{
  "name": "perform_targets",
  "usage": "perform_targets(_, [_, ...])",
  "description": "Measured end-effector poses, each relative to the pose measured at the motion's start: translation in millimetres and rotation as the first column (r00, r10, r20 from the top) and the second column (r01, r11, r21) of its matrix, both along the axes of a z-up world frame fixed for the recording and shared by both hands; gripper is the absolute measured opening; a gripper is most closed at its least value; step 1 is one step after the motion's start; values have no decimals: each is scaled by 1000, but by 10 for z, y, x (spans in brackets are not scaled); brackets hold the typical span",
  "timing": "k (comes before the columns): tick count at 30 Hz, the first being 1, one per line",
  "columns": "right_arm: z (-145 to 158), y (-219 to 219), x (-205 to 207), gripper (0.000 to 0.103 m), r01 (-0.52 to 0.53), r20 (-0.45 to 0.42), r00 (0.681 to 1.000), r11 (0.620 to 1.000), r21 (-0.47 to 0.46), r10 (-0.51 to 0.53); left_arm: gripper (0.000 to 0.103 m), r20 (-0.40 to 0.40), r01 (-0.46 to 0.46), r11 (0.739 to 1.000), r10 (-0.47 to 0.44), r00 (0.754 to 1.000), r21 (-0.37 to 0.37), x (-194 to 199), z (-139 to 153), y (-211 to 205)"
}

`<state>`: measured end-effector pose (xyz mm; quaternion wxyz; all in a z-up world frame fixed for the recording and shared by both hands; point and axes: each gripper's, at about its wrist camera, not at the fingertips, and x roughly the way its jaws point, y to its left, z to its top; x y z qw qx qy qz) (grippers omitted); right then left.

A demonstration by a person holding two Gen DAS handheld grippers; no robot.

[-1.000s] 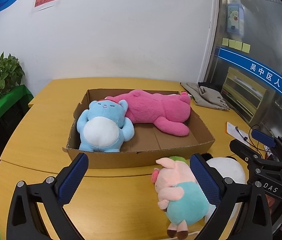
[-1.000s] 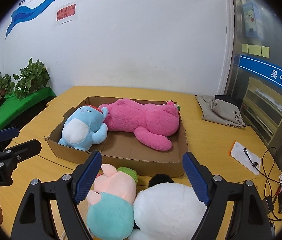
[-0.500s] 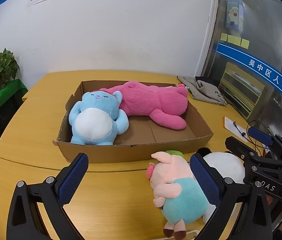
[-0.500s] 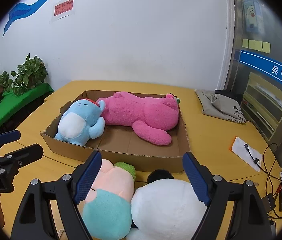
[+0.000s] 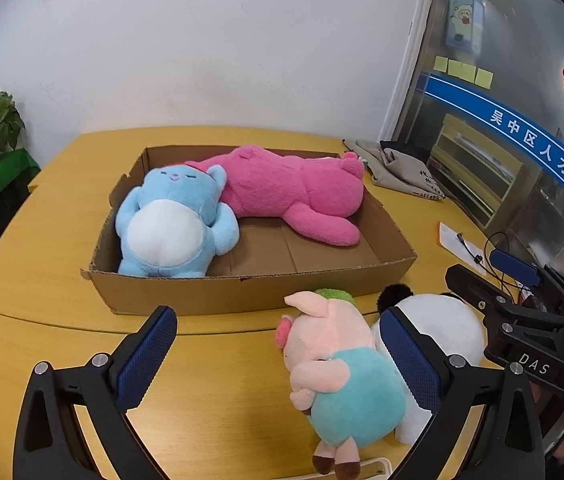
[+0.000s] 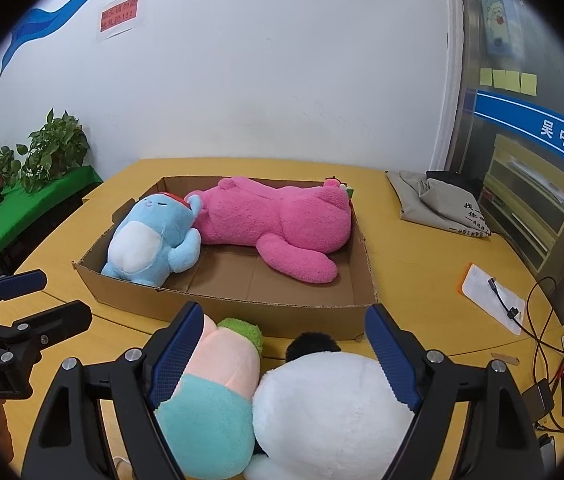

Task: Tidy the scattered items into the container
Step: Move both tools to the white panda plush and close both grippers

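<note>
Pig plush [image 5: 338,368] — pink, teal-bodied — lies outside box [image 5: 242,292]; both grippers' fingers [image 5: 410,354] spread, empty.

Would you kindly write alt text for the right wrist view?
The open right gripper hovers over a white panda plush and a pig plush lying on the yellow table before a cardboard box holding blue and pink plush toys.
</note>
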<state>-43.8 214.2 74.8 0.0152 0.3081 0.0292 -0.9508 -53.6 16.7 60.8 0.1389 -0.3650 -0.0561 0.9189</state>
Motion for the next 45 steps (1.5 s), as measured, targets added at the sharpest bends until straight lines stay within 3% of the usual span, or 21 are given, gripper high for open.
perform_targets(4, [-114,131,27,83,-40,20,999,999,-23,41,103,63,60,998,-62,996,31,-86,-206,70])
perform_targets(9, [-532,71,38,82,-155,146,977,988,-15,156,103,169,100,994,-106,980,44,-298,-688,155])
perform_targets(12, [-831,-90,72,82,-234,215,949,972,-12,231,103,250,124,984,-152,956,125,-427,-1027,171])
perform_targets(14, [-916,-226,120,82,-245,193,954,968,61,229,103,265,126,965,-187,946,232,-472,-1139,118])
perform_targets(16, [-904,-288,150,82,-266,187,950,962,61,251,103,293,106,951,-194,936,291,-504,-1208,49])
perform_targets(18, [-821,-241,168,81,-286,185,942,958,3,280,103,290,91,956,-174,941,280,-477,-1173,-19])
perform_targets(22, [-602,69,297,81,-185,110,977,983,19,182,103,260,61,975,-117,959,214,-378,-996,-118])
perform_targets(25, [-454,531,412,83,-59,77,995,998,-34,62,103,211,113,969,-160,964,218,-326,-779,-14])
perform_targets(28, [-521,928,478,83,36,107,994,996,-85,-27,103,169,202,959,-237,957,200,-312,-563,329])
perform_targets(30, [-695,1111,460,83,73,161,986,991,-115,-54,103,162,288,938,-320,934,192,-335,-481,656])
perform_targets(32, [-835,1208,467,83,45,178,984,981,-186,-12,103,171,373,912,-400,901,171,-387,-482,1026])
perform_targets(35, [-1036,1350,413,94,8,186,981,951,-308,52,103,250,465,868,-495,832,172,-557,-650,1492])
perform_targets(36, [-1062,1393,388,95,7,182,982,943,-333,57,103,285,472,865,-501,817,169,-620,-731,1590])
perform_targets(38, [-1090,1463,329,97,-14,174,981,925,-379,86,103,348,465,870,-493,797,167,-738,-906,1709])
perform_targets(40, [-1129,1504,236,103,-38,181,976,909,-415,124,103,349,473,860,-511,786,193,-778,-939,1746])
perform_targets(42, [-1205,1534,116,103,-69,197,965,888,-455,175,103,356,474,859,-511,782,192,-775,-937,1783])
perform_targets(45, [-1277,1539,23,101,-126,181,950,844,-521,253,98,351,526,830,-555,754,182,-695,-949,1876])
